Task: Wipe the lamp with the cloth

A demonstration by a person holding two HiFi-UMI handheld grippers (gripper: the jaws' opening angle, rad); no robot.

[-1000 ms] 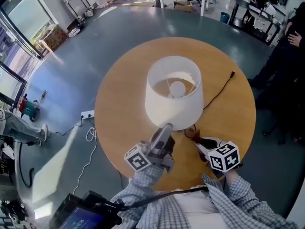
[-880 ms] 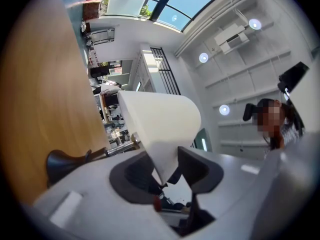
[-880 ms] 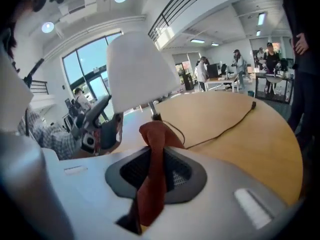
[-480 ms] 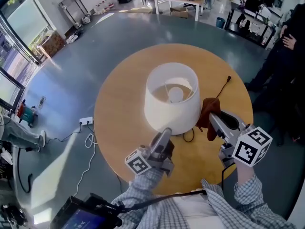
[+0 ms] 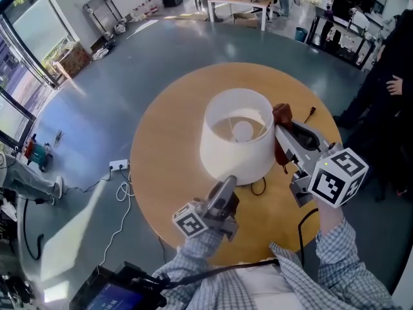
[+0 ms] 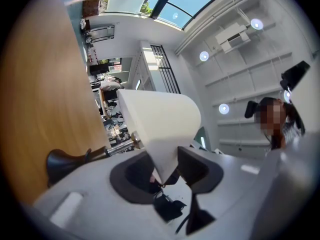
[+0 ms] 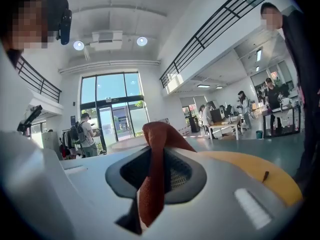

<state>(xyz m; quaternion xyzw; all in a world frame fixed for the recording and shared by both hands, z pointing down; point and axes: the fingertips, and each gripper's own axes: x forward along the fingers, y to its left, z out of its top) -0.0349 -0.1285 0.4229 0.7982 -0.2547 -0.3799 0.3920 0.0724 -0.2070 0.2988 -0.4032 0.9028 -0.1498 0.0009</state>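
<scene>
Lamp (image 5: pixel 235 134) stands upright near the middle of the round wooden table (image 5: pixel 168 141), its white shade open at the top with the bulb (image 5: pixel 242 131) visible inside. A dark cord (image 5: pixel 301 120) runs from under the shade across the table toward the far right, ending in a plug near the edge.

On the near side, the left gripper (image 5: pixel 227 181) reaches up to the shade's lower rim. In the left gripper view its 2 jaws are closed on that rim, 1 inside the shade and 1 outside, and the dark base (image 6: pixel 65 160) sits on the wood below.

To the right of the shade, the right gripper (image 5: pixel 282 136) is held up level with the shade's upper part. Its jaws are clamped on the rust-red cloth (image 5: pixel 281 115), which bunches above them and hangs down below them. The cloth sits right beside the shade's right wall near the top rim; whether it actually touches the shade I cannot tell.

Both hands wear checked sleeves (image 5: pixel 335 263). On the grey floor to the left lies a white power strip (image 5: pixel 118 166), and a person in dark clothes (image 5: pixel 390 76) stands at the far right.
</scene>
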